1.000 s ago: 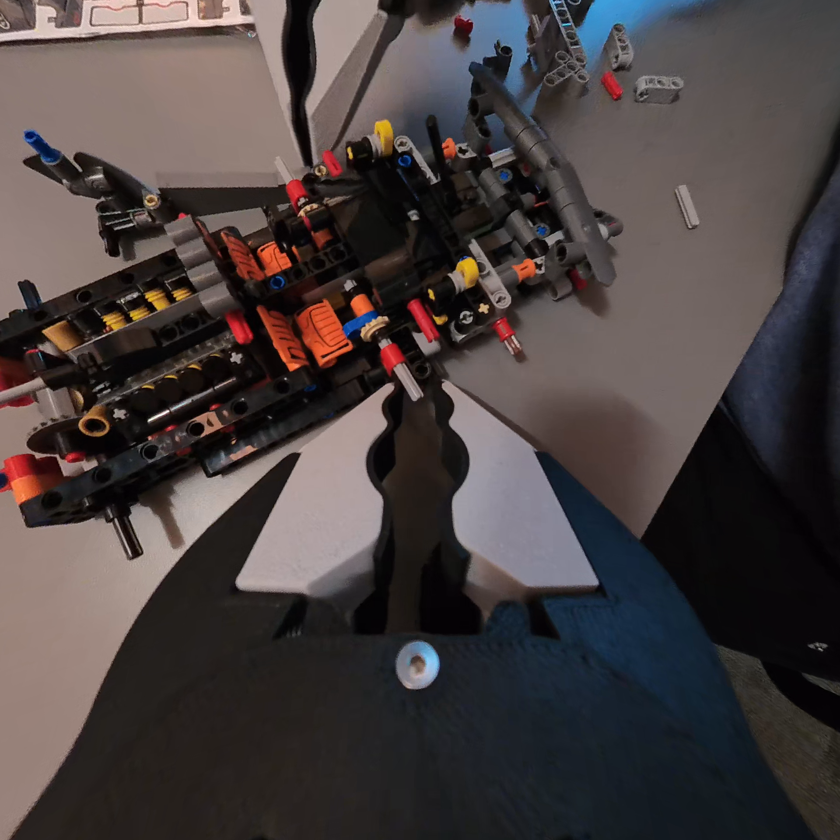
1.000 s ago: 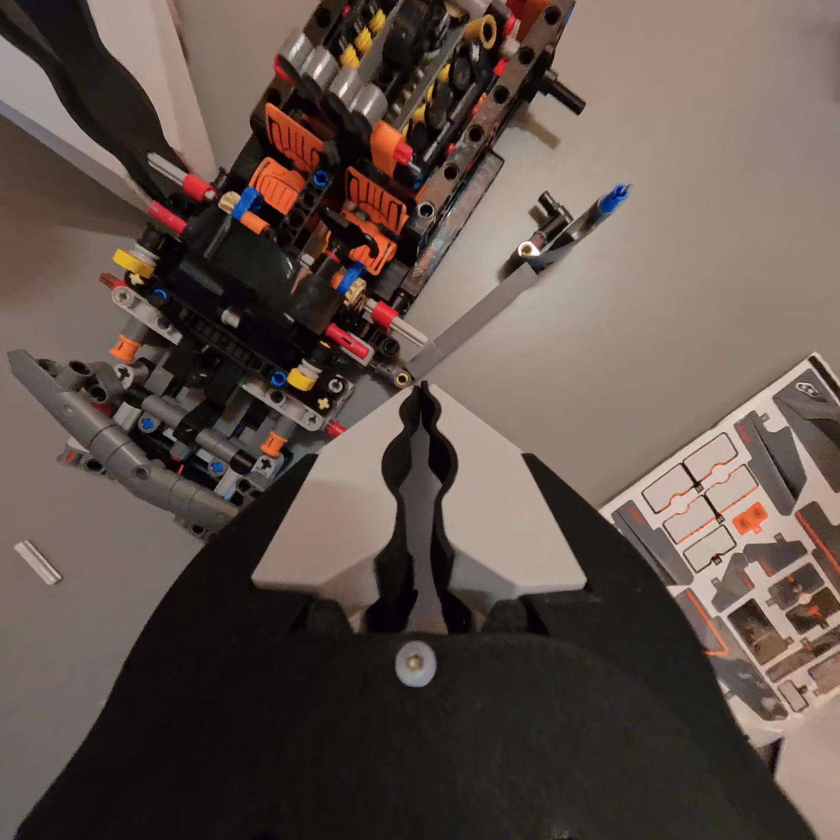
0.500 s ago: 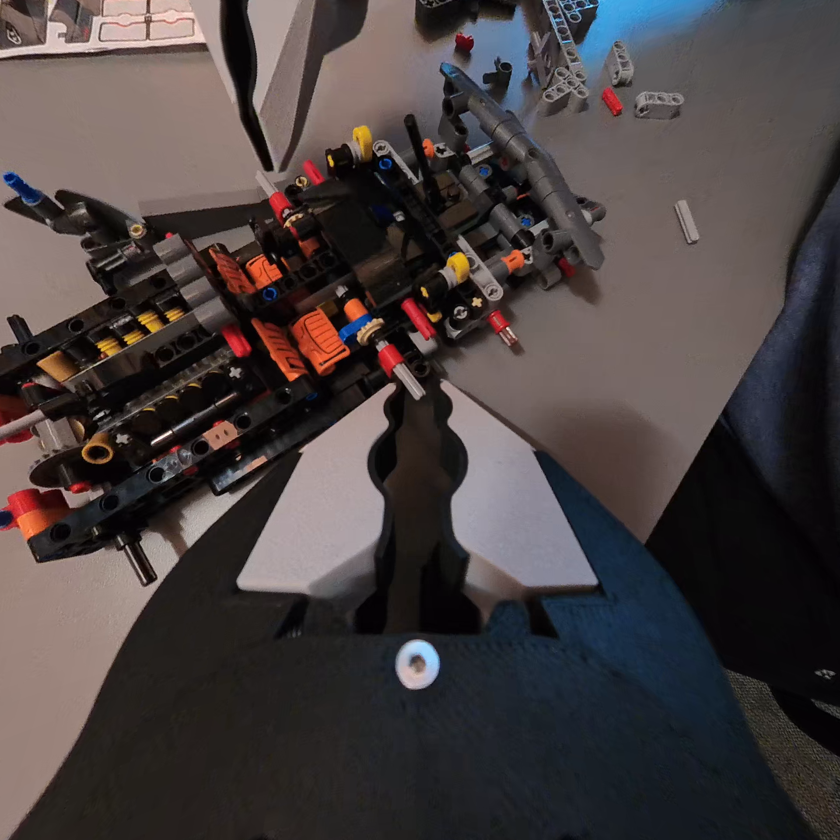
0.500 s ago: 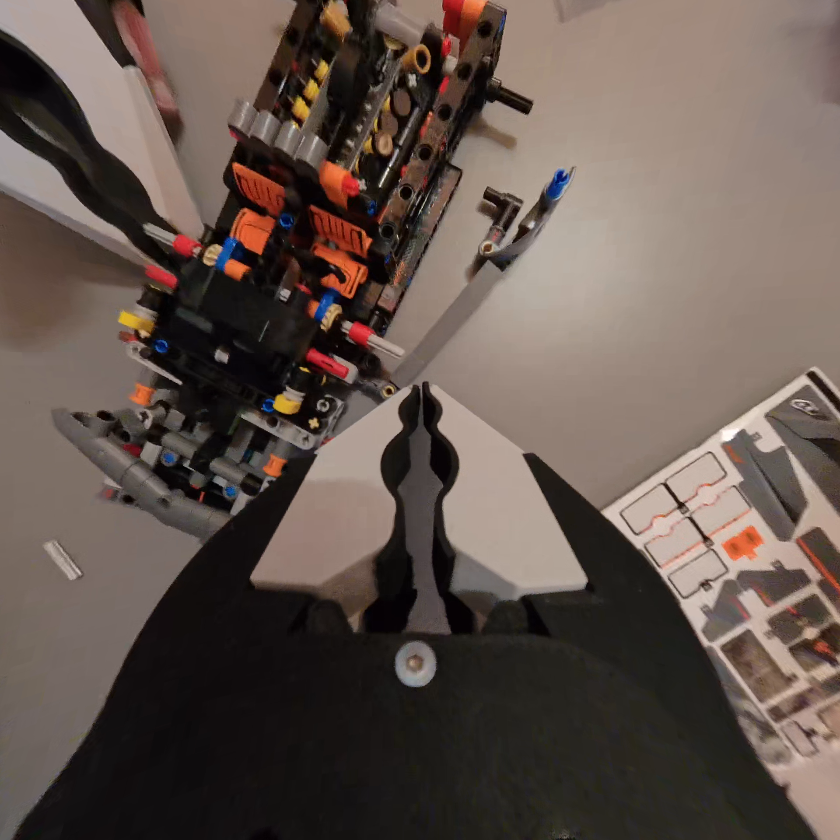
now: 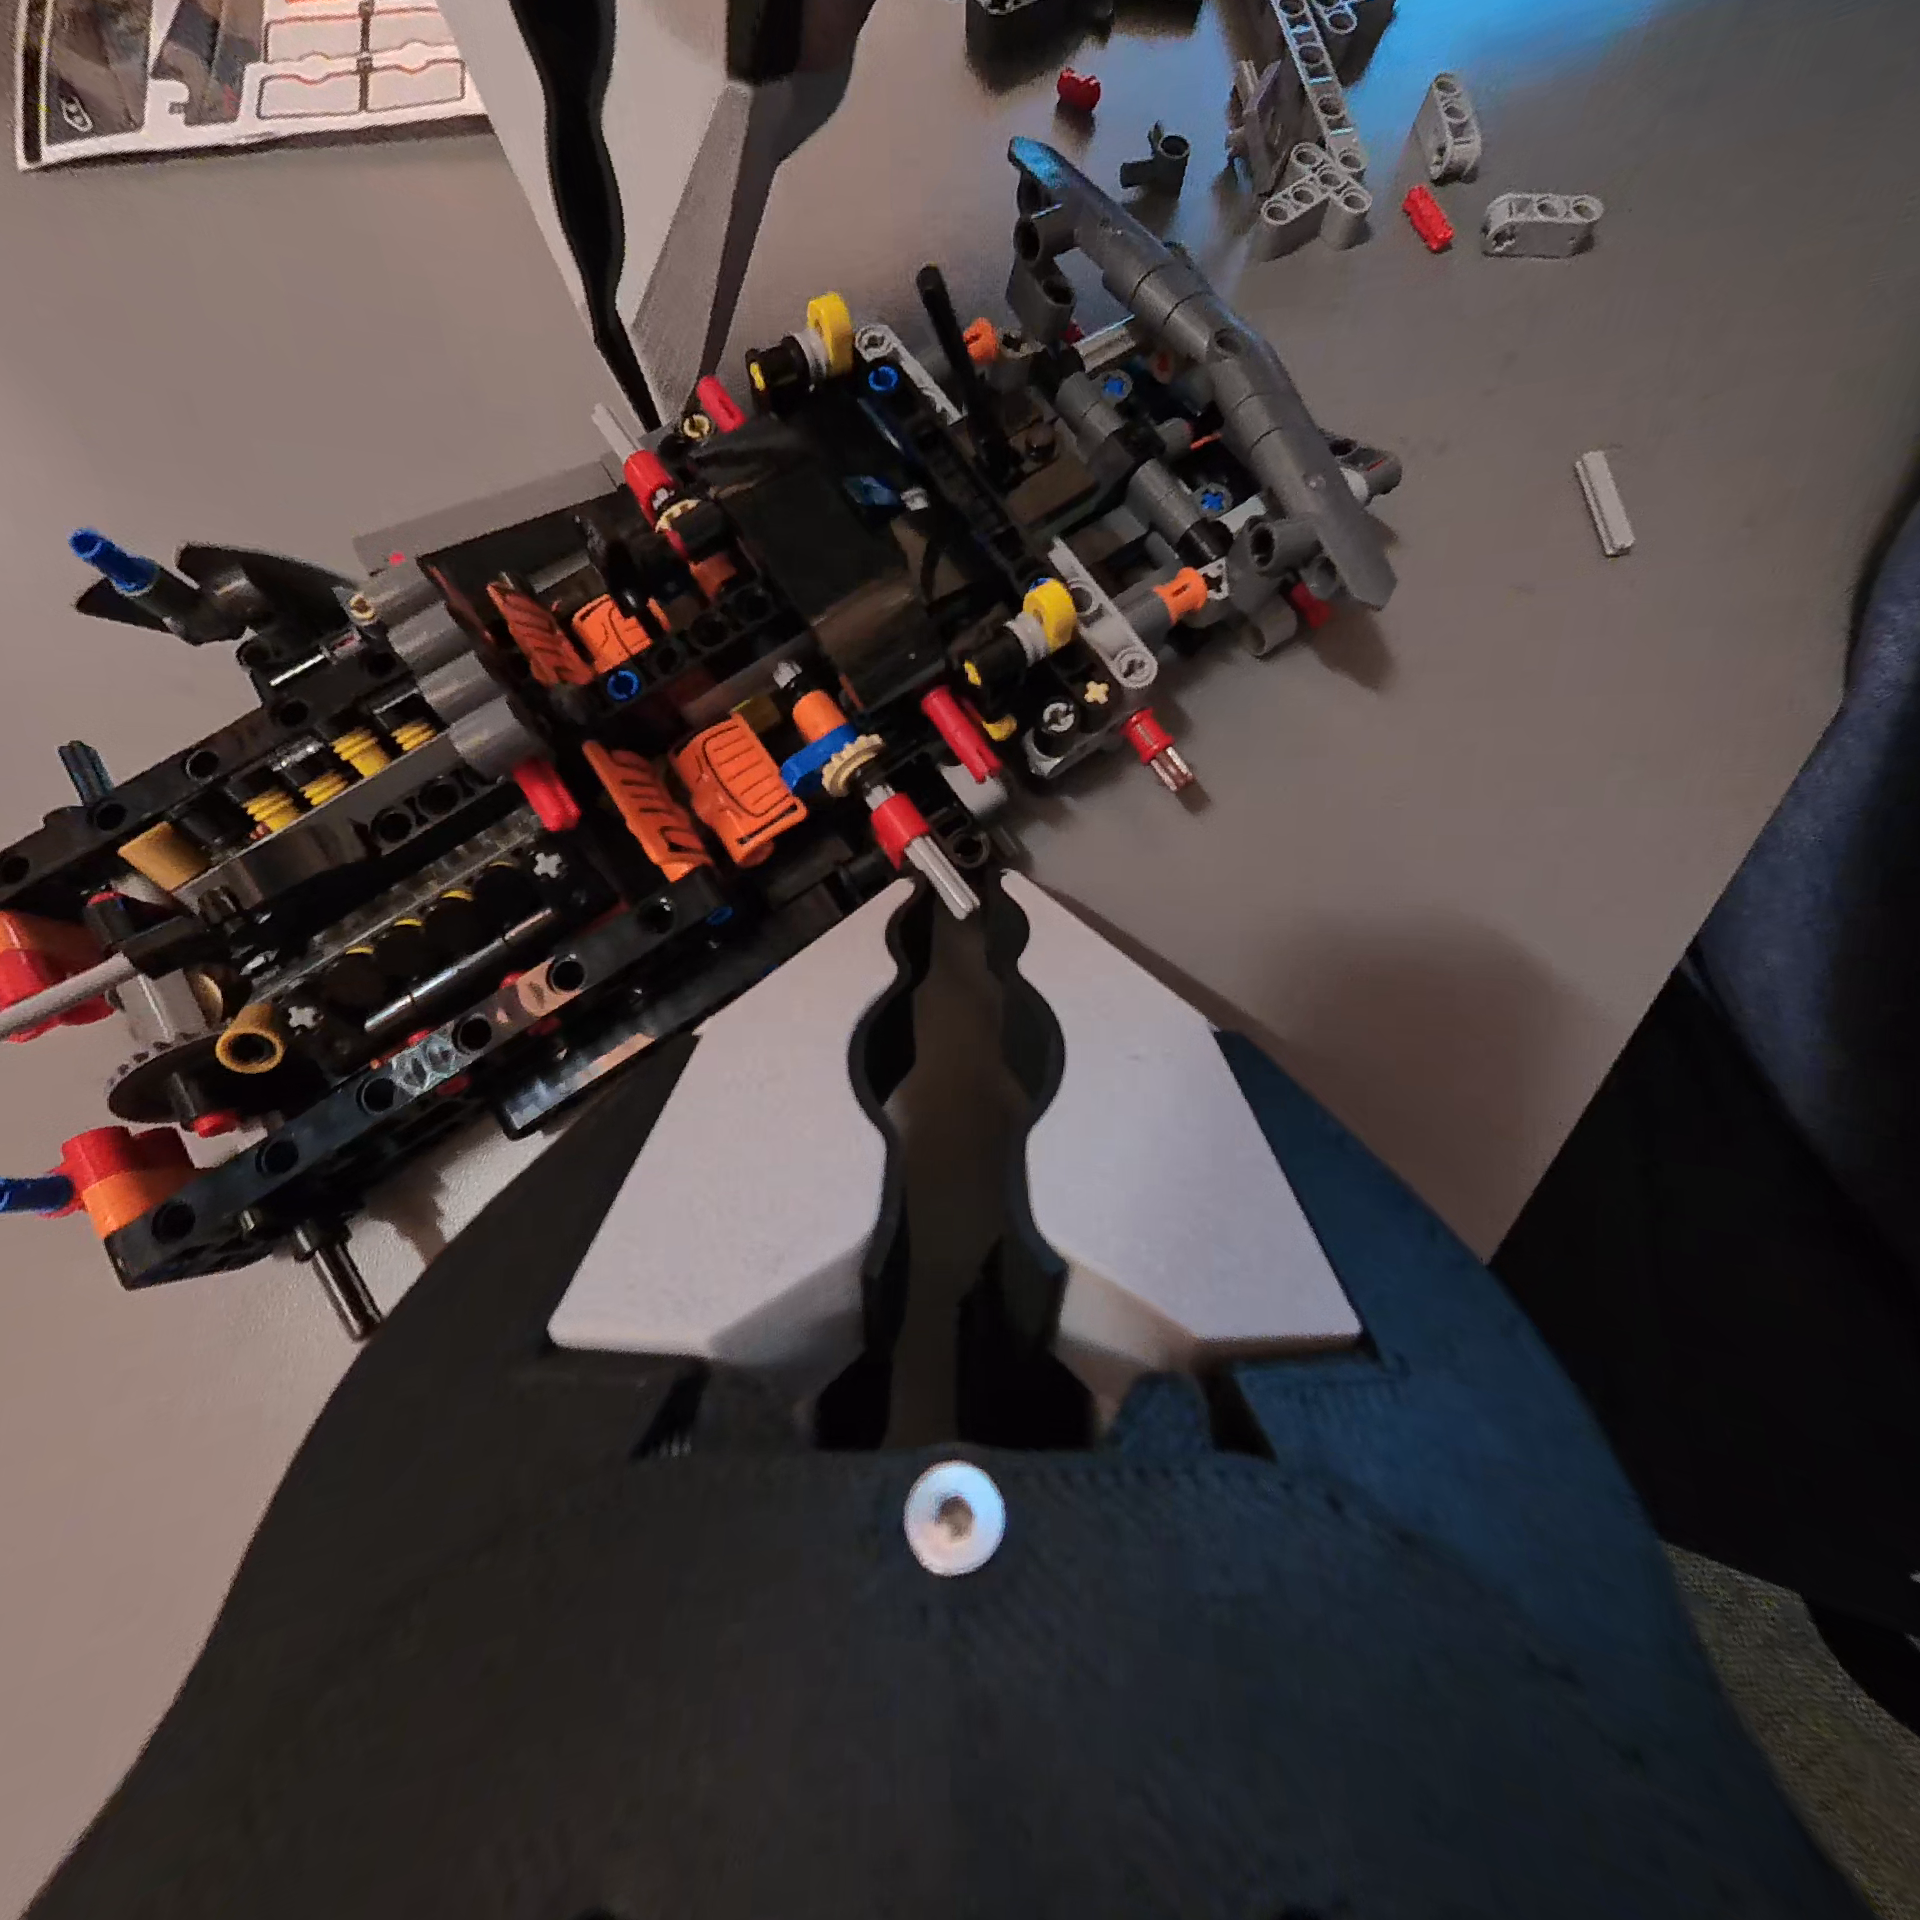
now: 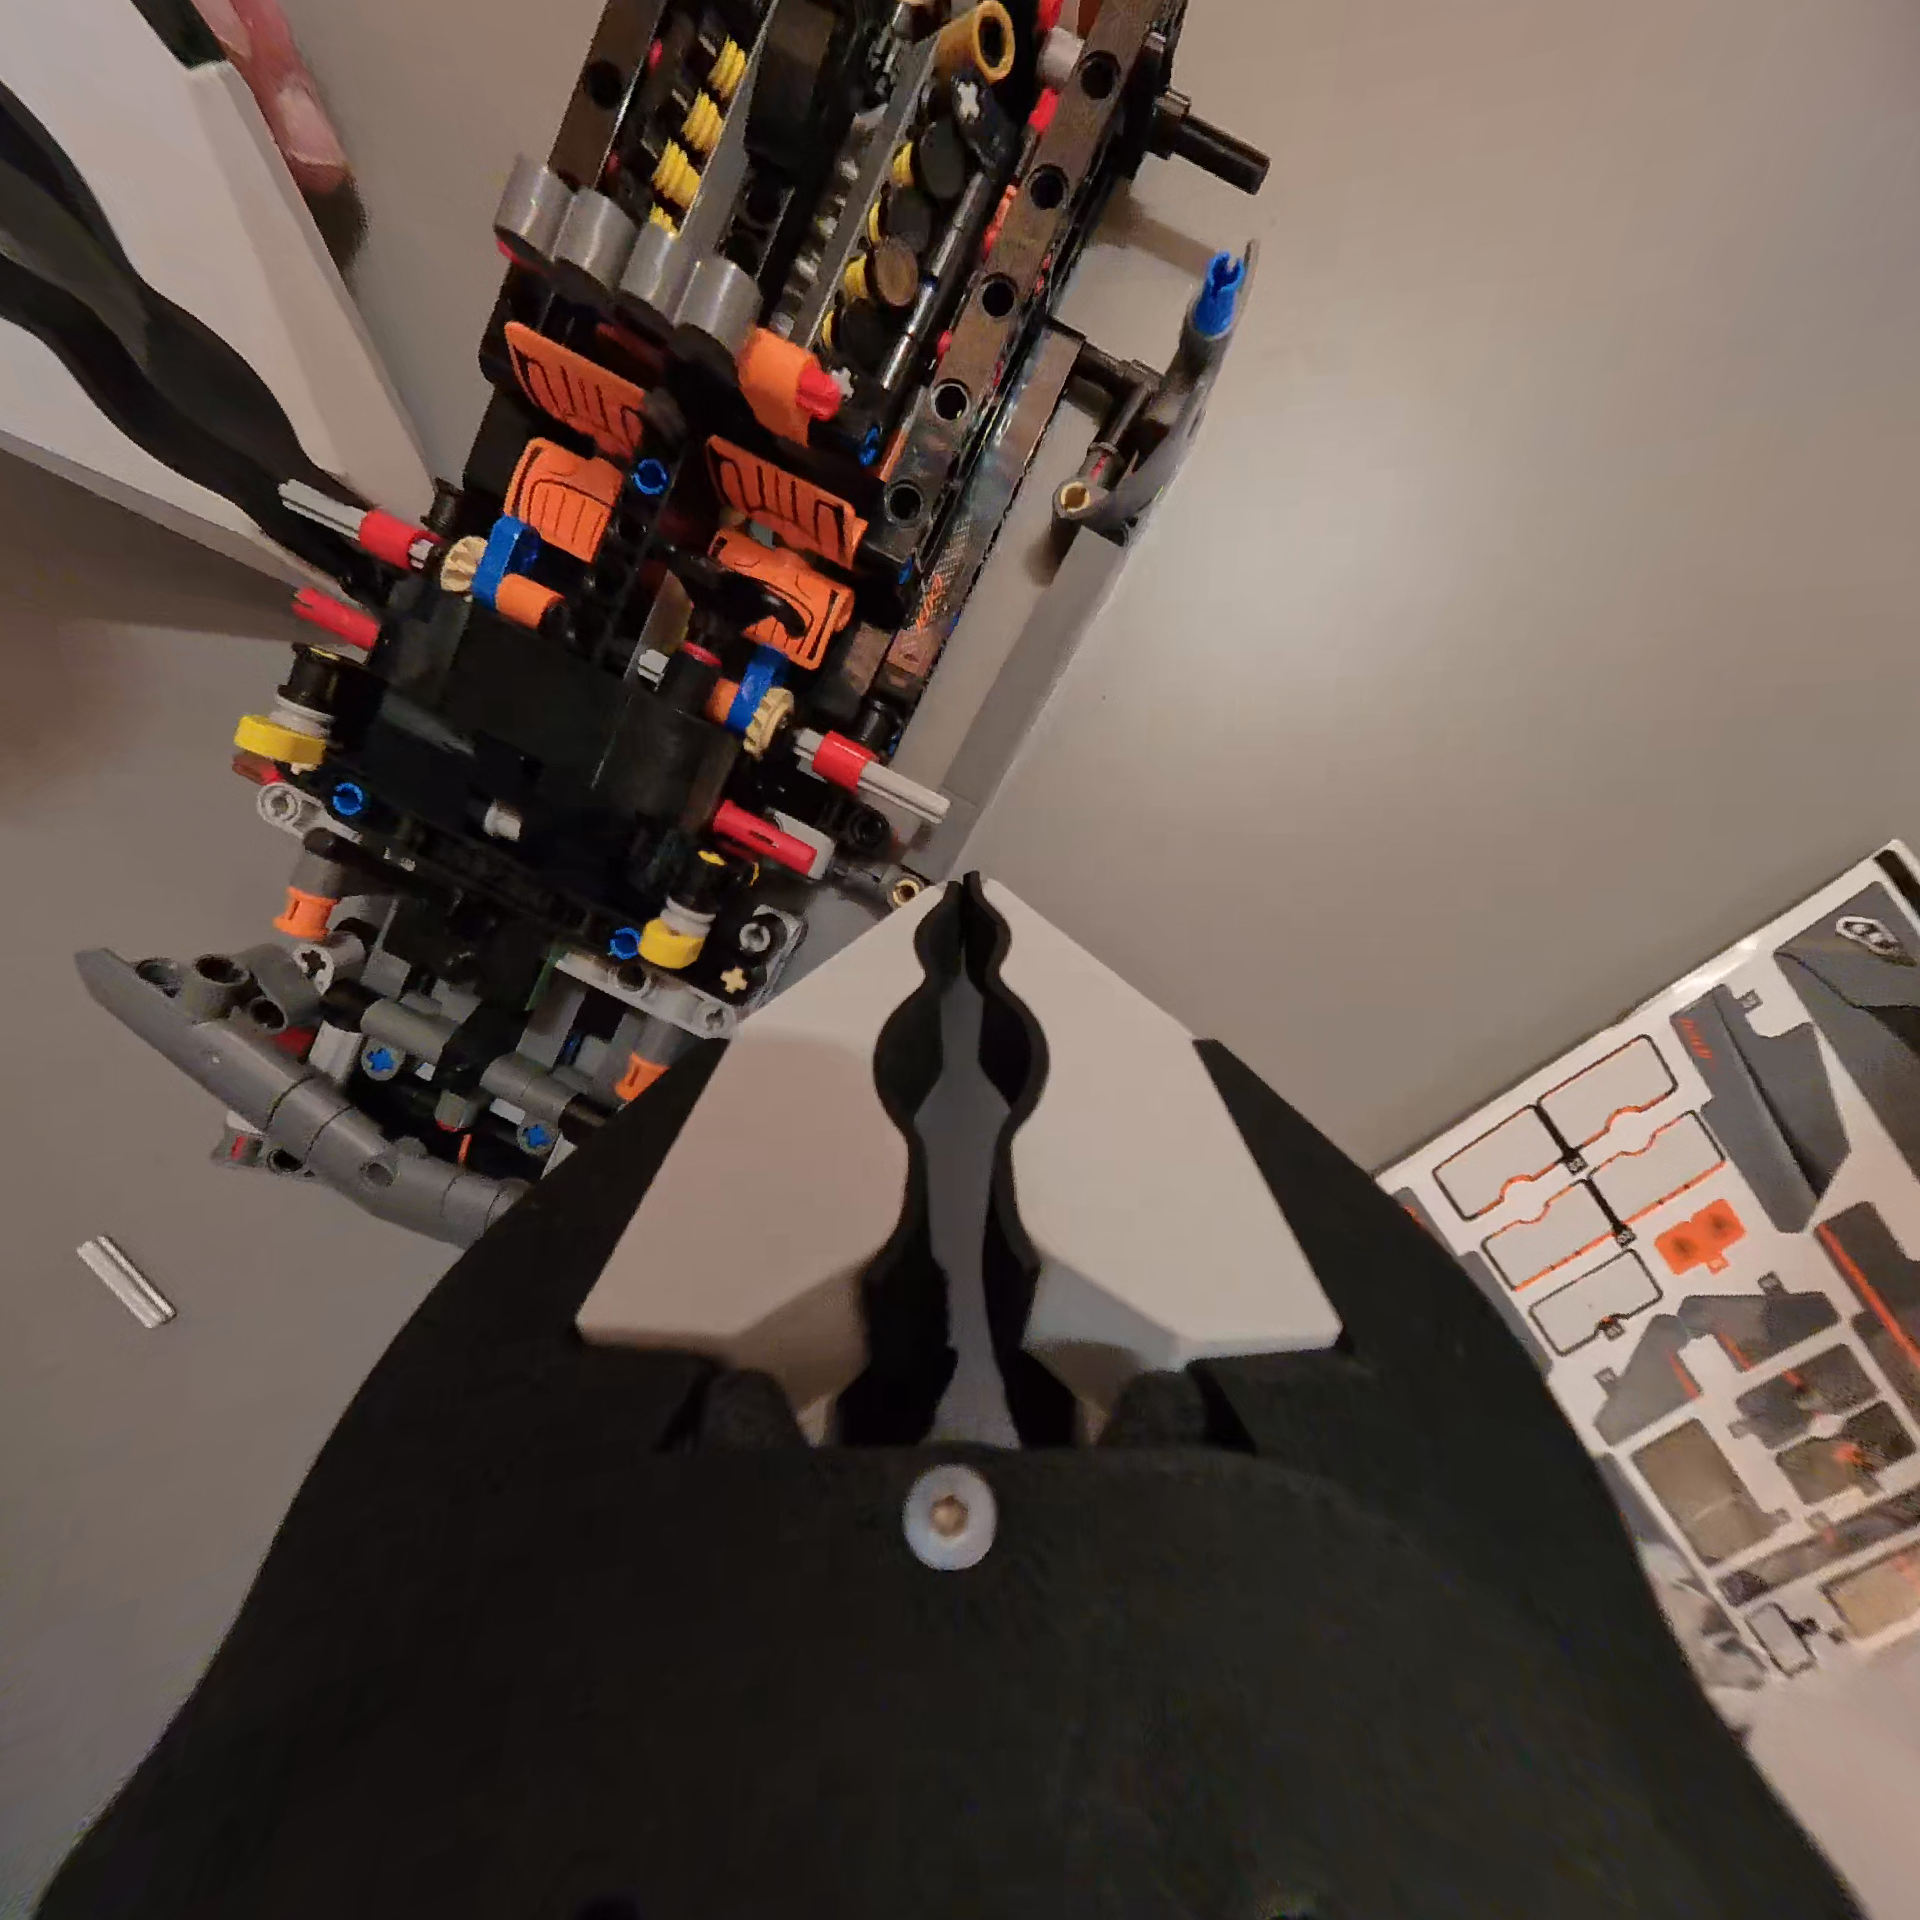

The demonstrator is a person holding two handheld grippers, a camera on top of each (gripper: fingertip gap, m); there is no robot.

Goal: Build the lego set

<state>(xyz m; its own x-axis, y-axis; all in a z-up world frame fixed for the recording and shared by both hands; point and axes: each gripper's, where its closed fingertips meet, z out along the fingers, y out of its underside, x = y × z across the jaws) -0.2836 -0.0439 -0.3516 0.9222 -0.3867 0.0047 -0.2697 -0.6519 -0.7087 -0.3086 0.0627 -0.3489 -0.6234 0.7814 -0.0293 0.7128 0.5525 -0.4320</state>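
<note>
Lego chassis (image 5: pixel 727 665) between both tools, left tool (image 5: pixel 951 899) seemingly pinching its grey axle (image 5: pixel 940 878)

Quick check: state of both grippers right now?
Left gripper: shut on the grey axle sticking out of the lego model.
Right gripper: shut, holding nothing.

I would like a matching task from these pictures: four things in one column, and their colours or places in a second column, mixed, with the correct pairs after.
Things:
1. seats
2. bumper
3. sticker sheet
4. loose axle

Descriptions:
A. grey, curved, at one end of the model
B. flat on the table, beside the right tool
C. orange, in the middle of the model
D. light grey, alone on the table, apart from the model

Pairs: 1-C, 2-A, 3-B, 4-D
</note>
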